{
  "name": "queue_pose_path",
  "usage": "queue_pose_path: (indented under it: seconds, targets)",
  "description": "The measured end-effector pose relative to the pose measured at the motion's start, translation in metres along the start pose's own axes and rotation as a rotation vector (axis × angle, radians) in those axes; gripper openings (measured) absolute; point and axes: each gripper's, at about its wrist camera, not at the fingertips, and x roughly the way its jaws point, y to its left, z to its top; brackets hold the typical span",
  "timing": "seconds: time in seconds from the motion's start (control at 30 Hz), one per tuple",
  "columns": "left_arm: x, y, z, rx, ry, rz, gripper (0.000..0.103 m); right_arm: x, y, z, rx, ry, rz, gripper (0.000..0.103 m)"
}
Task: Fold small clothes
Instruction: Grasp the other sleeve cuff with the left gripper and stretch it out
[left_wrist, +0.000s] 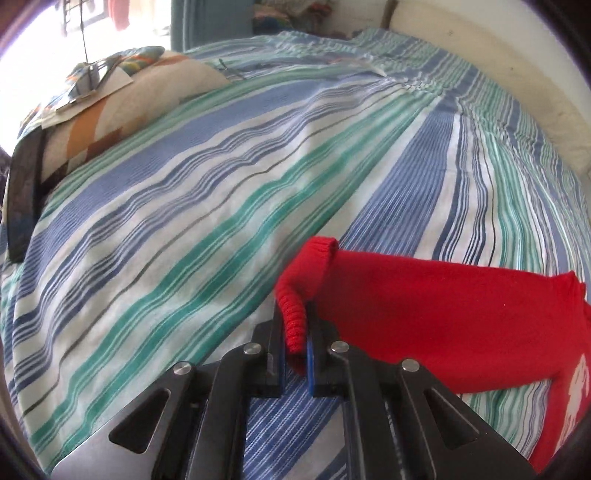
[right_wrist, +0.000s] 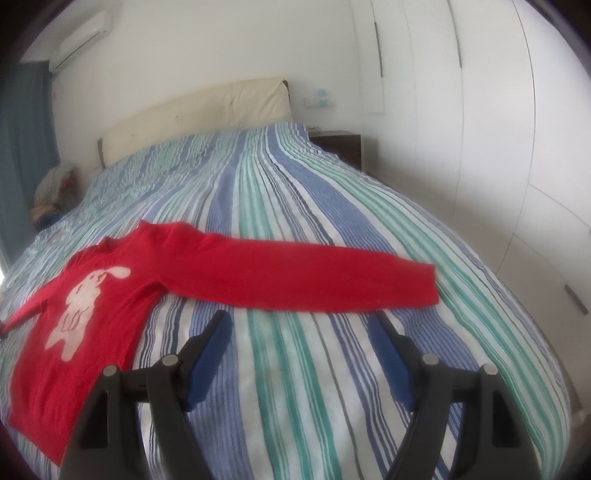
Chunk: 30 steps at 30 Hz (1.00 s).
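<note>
The left gripper (left_wrist: 295, 325) was clenched on the red sweater's (right_wrist: 110, 295) cuff (left_wrist: 295, 317). The right gripper (right_wrist: 299, 332) stood released; the other sleeve (right_wrist: 295, 277) lay crosswise just beyond its jaws.

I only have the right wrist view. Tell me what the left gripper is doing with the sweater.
Observer: The left gripper is shut on the ribbed cuff of one sleeve of the red sweater.
Operator: Say where that sleeve lies.
Observer: It runs from the cuff towards the sweater's body, over the striped bedcover.
Operator: Now tell me what is on that side of the bed.
Observer: A patterned pillow with papers on top lies near the bright window.
Operator: Report my own gripper.
Observer: The right gripper is open, just short of the other sleeve, holding nothing.
</note>
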Motion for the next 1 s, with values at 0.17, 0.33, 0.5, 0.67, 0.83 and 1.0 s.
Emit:
queue_pose_path:
  seconds: [0.17,0.33,0.5,0.67,0.83,1.0]
  targets:
    - [0.006,0.002,0.000,-0.010,0.002,0.001,0.006,0.003,-0.002,0.001,0.010,0.010,-0.011,0.075]
    - [0.012,0.005,-0.005,0.002,-0.006,0.000,0.006,0.002,0.001,0.001,-0.005,0.011,-0.017,0.075]
    - [0.013,0.007,-0.006,0.000,-0.009,-0.009,0.006,0.001,0.001,0.001,-0.008,0.014,-0.023,0.075]
    - [0.016,0.002,-0.010,0.028,-0.024,0.008,0.006,-0.001,-0.001,0.002,-0.006,0.015,-0.022,0.075]
    - [0.018,0.007,-0.010,0.011,-0.025,-0.025,0.007,-0.001,-0.003,0.001,-0.009,0.027,-0.024,0.075]
    - [0.018,0.009,-0.012,0.008,-0.038,-0.038,0.007,-0.003,-0.005,0.001,-0.008,0.031,-0.023,0.075]
